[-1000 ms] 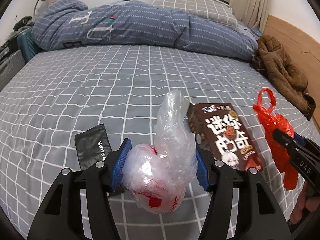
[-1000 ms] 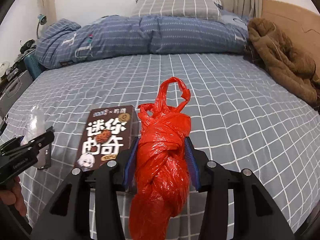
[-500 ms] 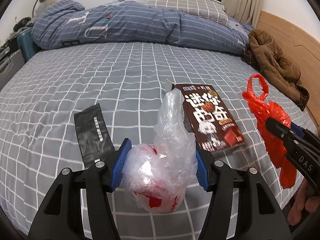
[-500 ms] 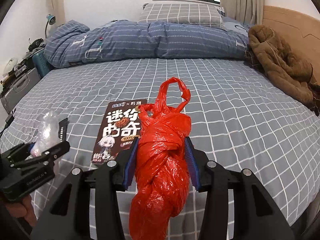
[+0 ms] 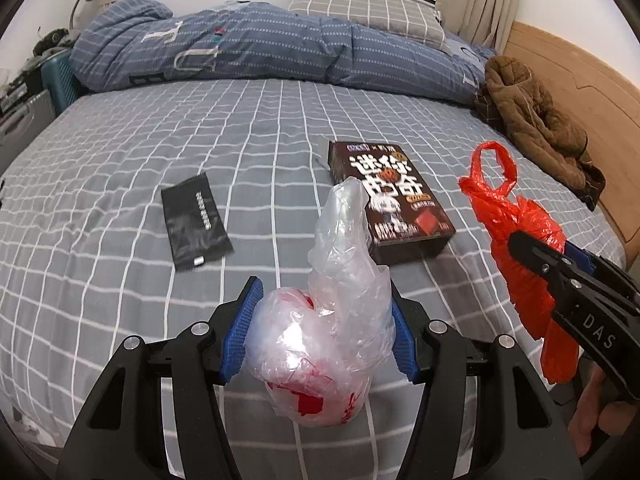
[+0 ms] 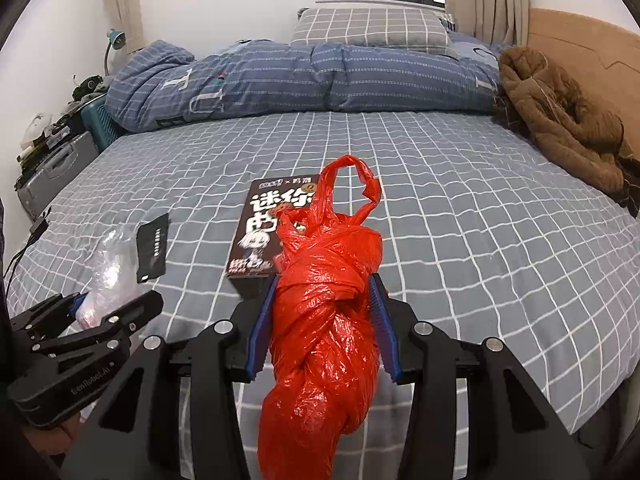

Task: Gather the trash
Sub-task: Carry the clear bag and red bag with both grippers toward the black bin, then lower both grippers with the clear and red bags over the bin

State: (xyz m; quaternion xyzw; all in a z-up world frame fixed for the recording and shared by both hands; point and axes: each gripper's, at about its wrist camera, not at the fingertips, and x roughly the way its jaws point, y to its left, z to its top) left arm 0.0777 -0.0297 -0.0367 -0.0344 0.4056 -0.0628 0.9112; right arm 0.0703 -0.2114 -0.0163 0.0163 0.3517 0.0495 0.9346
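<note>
The clear plastic bag [image 5: 324,344], crumpled and printed in red, was clamped between the blue pads of the left claw [image 5: 322,332], its twisted neck standing up above the pads. The red plastic bag [image 6: 324,320], knotted into a long bundle, was gripped the same way in the right claw [image 6: 322,328], its loop handles poking forward and its tail hanging below the fingers. Both bundles were held above the near part of the bed [image 5: 132,128], clear of the sheet.

Just beyond the claws, a dark snack box [image 5: 390,196] lay flat on the grey checked sheet, its near edge close to the clear bag's neck. To its left, well apart, lay a black sachet [image 5: 194,222]. Open sheet stretched around both and far back to the rolled blue duvet [image 5: 248,52] and the grey pillow [image 5: 368,12]. At the far right edge, against the wooden headboard [image 5: 568,64], a brown jacket [image 5: 532,112] was heaped. A teal crate [image 6: 100,124] stood past the bed's left edge.
</note>
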